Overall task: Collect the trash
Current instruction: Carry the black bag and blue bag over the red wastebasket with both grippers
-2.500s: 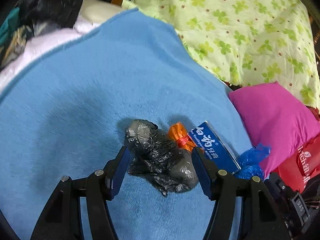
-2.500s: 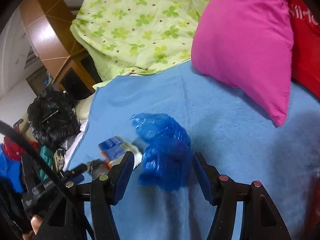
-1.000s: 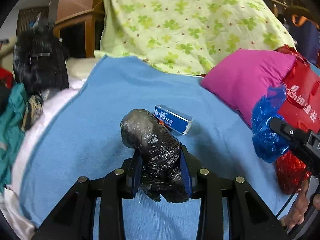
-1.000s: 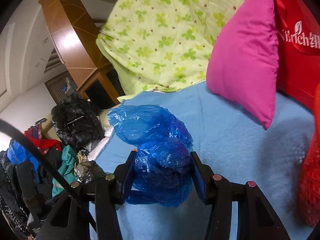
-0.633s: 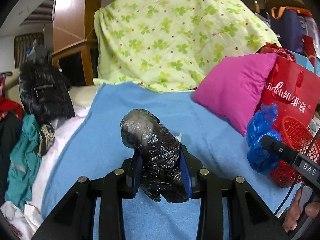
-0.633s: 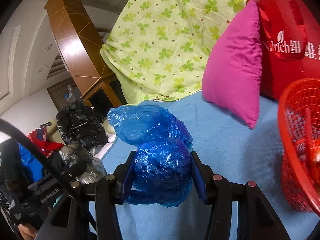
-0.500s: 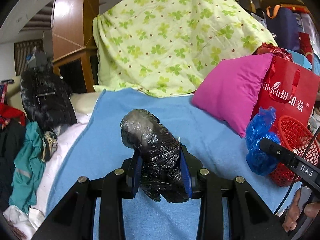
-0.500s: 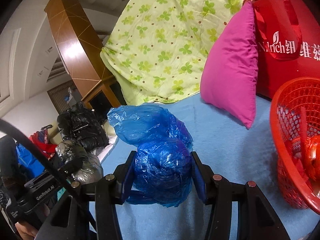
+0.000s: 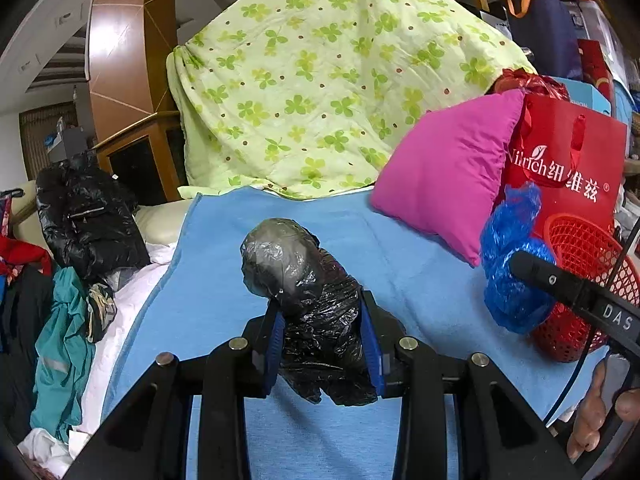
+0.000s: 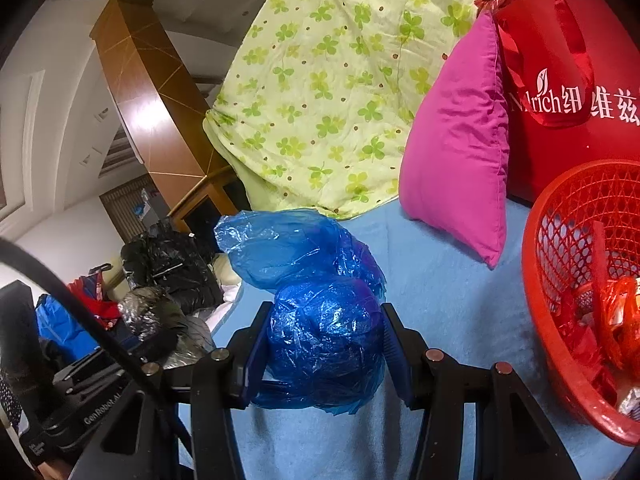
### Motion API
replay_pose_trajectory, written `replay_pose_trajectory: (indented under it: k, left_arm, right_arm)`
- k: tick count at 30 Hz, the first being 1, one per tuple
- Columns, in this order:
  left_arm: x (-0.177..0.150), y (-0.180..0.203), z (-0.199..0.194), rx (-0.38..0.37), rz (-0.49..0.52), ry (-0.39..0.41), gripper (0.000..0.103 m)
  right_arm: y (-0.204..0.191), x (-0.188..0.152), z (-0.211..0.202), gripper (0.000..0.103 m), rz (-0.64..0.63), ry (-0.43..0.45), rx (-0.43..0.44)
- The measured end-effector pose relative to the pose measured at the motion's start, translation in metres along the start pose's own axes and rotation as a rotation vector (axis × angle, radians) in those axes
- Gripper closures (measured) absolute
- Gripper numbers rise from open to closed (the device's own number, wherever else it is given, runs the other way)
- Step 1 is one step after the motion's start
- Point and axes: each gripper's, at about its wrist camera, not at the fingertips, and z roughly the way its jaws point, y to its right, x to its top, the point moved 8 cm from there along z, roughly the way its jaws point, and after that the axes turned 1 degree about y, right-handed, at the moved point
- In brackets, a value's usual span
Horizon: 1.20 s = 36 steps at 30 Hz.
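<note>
A crumpled black plastic bag [image 9: 304, 292] is pinched between the blue pads of my left gripper [image 9: 322, 340], lifted above the blue blanket [image 9: 400, 248]. My right gripper [image 10: 324, 344] is shut on a crumpled blue plastic bag [image 10: 316, 300], also held off the blanket. In the left wrist view the blue bag [image 9: 512, 264] and the right gripper's black body show at the right, in front of a red mesh basket [image 9: 580, 256]. In the right wrist view the basket [image 10: 560, 340] stands at the right with red and orange trash inside, and the black bag [image 10: 152, 320] shows at lower left.
A pink cushion [image 9: 448, 172] and a red paper bag [image 9: 568, 160] lean behind the basket. A green clover quilt [image 9: 320, 80] hangs at the back. Black and teal clothes [image 9: 80, 240] pile up left of the blanket. A person's fingers [image 9: 592, 420] show at lower right.
Both grippers, each holding its bag, rose and swung right; the red basket came into both views. The blue-white box seen a second ago on the blanket is out of sight.
</note>
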Motion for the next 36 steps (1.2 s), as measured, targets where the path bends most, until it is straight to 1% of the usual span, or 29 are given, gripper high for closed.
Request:
replay_pose_trajectory:
  k: [7,21,36]
  left_arm:
    - [0.001,0.012,-0.002,-0.002,0.024,0.001,0.066]
    - [0.002,0.035,-0.003,-0.013,0.071,-0.002,0.066]
    - [0.001,0.054,-0.006,-0.036,0.108,-0.001,0.066]
  right_arm:
    - [-0.001,0.006,-0.012,0.049,-0.011,0.033,0.009]
    - [0.012,0.018,-0.038,0.049,0.010,0.092,0.014]
    - [0.027,0.026,-0.065,0.049,0.029,0.154,0.002]
